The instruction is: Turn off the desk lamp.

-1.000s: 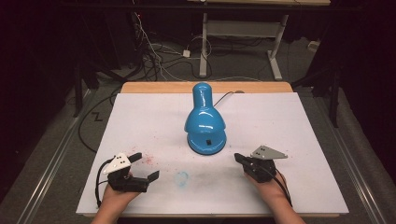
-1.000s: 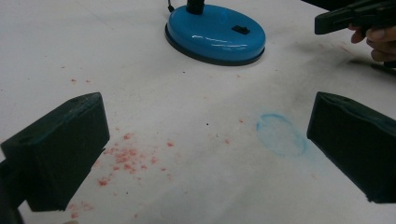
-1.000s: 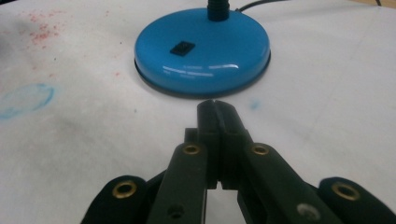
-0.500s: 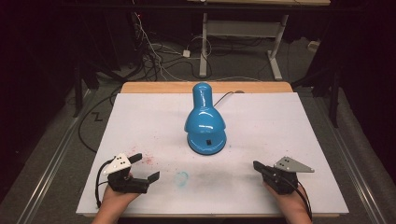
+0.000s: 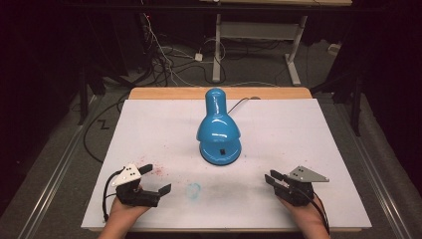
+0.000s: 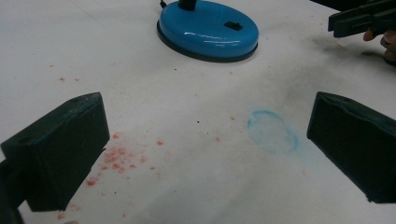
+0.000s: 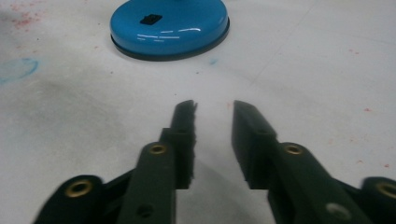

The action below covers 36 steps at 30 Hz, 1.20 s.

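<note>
Right claw (image 7: 214, 109) just parted above stained white tabletop (image 5: 149, 129), dark room behind.

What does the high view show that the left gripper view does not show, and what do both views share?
The high view alone shows the lamp's shade and neck, the table's wooden far edge and the left gripper from above, jaws wide apart. The left gripper view alone shows the red specks up close between its jaws. Both show the blue lamp base, the blue ring mark and the right gripper.
</note>
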Each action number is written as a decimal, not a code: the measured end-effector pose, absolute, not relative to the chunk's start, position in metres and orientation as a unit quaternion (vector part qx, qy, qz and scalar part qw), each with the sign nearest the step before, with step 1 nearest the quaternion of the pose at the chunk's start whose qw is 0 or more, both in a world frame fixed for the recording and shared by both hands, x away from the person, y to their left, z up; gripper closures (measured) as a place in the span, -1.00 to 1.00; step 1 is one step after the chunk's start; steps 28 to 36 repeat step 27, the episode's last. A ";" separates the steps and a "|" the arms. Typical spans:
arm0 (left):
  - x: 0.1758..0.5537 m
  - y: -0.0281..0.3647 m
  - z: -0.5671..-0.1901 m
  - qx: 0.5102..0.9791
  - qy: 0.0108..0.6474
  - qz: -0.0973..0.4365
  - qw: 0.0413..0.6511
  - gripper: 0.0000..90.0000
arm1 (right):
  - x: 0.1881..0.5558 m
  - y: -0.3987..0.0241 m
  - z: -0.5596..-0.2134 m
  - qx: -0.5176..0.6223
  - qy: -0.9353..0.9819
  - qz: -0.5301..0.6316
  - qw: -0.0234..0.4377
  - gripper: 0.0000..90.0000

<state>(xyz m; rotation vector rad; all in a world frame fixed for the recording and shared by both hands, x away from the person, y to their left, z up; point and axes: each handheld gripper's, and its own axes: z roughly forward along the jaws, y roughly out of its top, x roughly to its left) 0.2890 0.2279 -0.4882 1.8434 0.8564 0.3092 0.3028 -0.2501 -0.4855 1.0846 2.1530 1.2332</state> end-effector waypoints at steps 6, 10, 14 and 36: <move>0.288 0.229 -0.487 0.766 0.356 0.128 0.519 -1.00 | 0.305 -0.249 -0.486 0.387 0.784 0.441 0.206 -0.27; 0.288 0.228 -0.486 0.767 0.354 0.127 0.520 -1.00 | 0.302 -0.253 -0.485 0.385 0.775 0.455 0.211 -0.67; 0.288 0.228 -0.487 0.767 0.353 0.126 0.521 -1.00 | 0.299 -0.260 -0.482 0.385 0.762 0.474 0.218 -0.97; 0.292 0.224 -0.488 0.770 0.351 0.123 0.518 -1.00 | 0.295 -0.266 -0.478 0.383 0.743 0.496 0.237 -1.00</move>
